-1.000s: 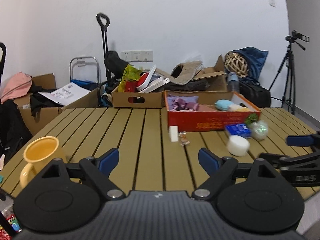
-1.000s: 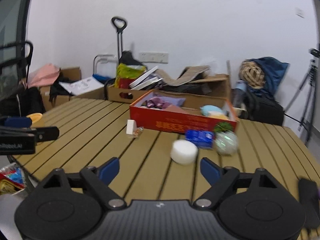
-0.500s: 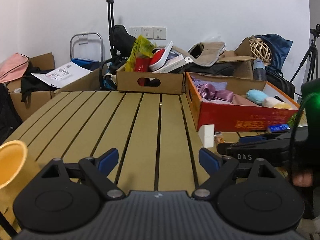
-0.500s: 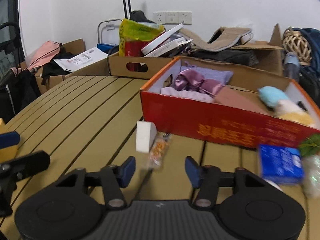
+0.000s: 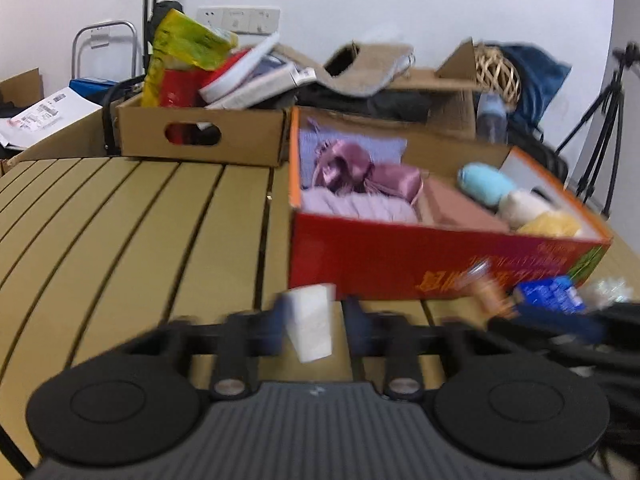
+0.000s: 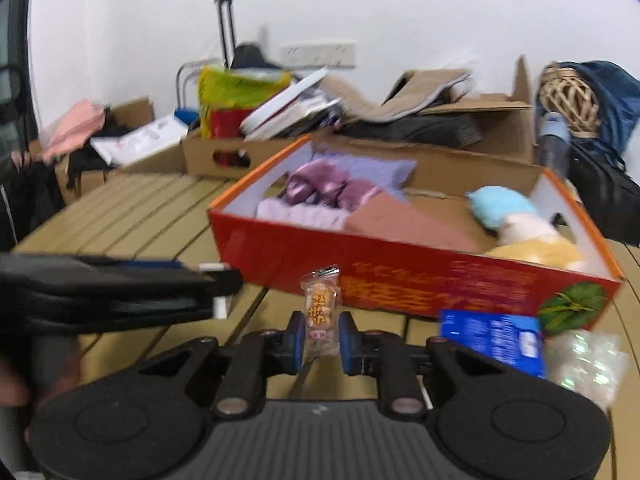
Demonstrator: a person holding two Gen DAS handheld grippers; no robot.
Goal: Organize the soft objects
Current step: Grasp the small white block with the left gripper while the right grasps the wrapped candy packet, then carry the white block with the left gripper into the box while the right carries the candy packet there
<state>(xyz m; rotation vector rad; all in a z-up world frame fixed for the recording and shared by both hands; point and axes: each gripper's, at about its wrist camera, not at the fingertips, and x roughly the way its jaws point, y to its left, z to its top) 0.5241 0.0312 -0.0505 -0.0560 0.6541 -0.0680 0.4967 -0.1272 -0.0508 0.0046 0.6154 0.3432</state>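
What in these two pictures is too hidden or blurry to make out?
- Left wrist view: motion blur smears the left claw around the white block; contact unclear.
- Right wrist view: print on the snack packet and blue packet is unreadable.
- Red box: floor hidden by its front wall.

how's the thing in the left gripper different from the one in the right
The left gripper holds a plain white block; the right gripper holds a clear-wrapped orange snack packet. The block is broad and unmarked, the packet narrow, printed and crinkly. Both stand upright between closed jaws, in front of the red box.
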